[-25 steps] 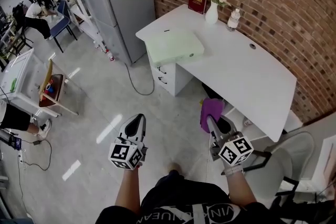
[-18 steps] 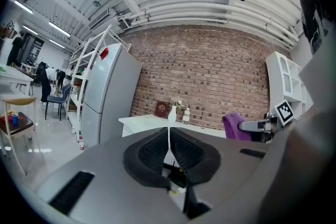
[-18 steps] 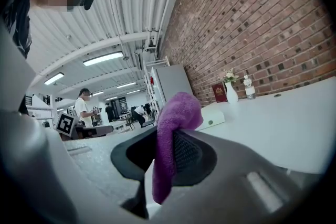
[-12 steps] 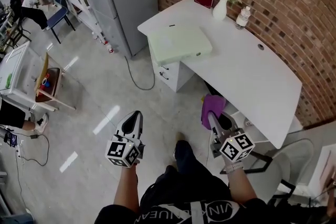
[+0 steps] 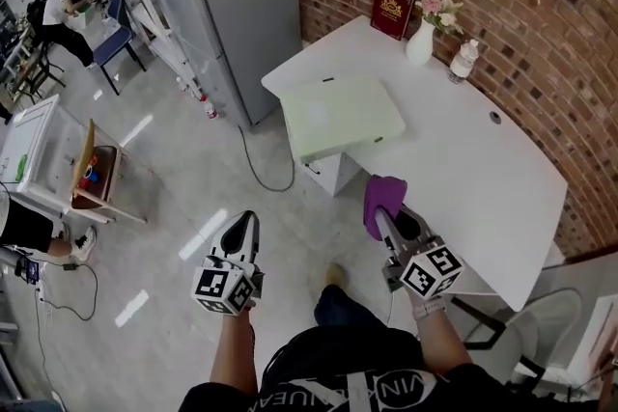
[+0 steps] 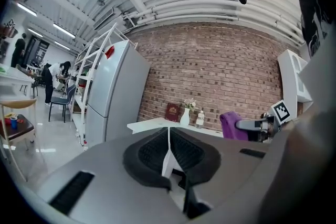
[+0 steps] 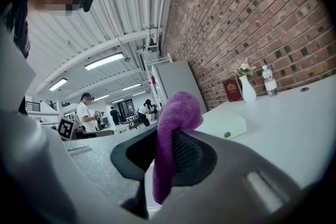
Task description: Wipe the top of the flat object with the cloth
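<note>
right gripper (image 7: pixel 169 150): jaws clamped on a purple cloth (image 7: pixel 177 113), which bulges above the tips and hangs below them. left gripper (image 6: pixel 169 140): jaws pressed together, nothing between. the left is over the floor, the right at the front edge of the white desk (image 5: pixel 463 178). the pale green flat object (image 5: pixel 343 116) lies on the desk's left corner, apart from the cloth. a vase (image 5: pixel 419 43), red book (image 5: pixel 392 11) and bottle (image 5: pixel 463 61) stand by the brick wall.
</note>
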{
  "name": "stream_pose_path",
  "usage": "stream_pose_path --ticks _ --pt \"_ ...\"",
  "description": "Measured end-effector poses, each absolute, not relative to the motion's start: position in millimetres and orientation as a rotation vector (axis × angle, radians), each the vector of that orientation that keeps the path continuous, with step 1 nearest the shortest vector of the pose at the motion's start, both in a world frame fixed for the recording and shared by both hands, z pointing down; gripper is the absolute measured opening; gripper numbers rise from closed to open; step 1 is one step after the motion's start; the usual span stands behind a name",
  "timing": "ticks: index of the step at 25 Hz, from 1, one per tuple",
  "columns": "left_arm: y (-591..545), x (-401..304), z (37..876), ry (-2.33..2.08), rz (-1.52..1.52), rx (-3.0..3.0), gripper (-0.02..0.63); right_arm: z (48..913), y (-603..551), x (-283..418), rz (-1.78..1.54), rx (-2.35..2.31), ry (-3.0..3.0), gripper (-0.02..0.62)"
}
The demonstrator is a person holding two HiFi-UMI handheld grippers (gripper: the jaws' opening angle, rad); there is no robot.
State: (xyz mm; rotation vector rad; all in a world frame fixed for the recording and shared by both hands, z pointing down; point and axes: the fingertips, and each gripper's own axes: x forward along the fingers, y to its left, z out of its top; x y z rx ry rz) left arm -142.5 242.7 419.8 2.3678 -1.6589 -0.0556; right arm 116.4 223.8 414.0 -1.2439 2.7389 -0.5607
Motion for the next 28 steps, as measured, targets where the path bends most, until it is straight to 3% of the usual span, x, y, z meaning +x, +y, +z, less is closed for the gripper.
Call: stream_pose_path --ticks 28 --pt "91.8 -143.9 434.3 -1.639 -0.035 2.353 0.017 428.9 69.4 79.7 -0.641 -1.116 2.833 0.063"
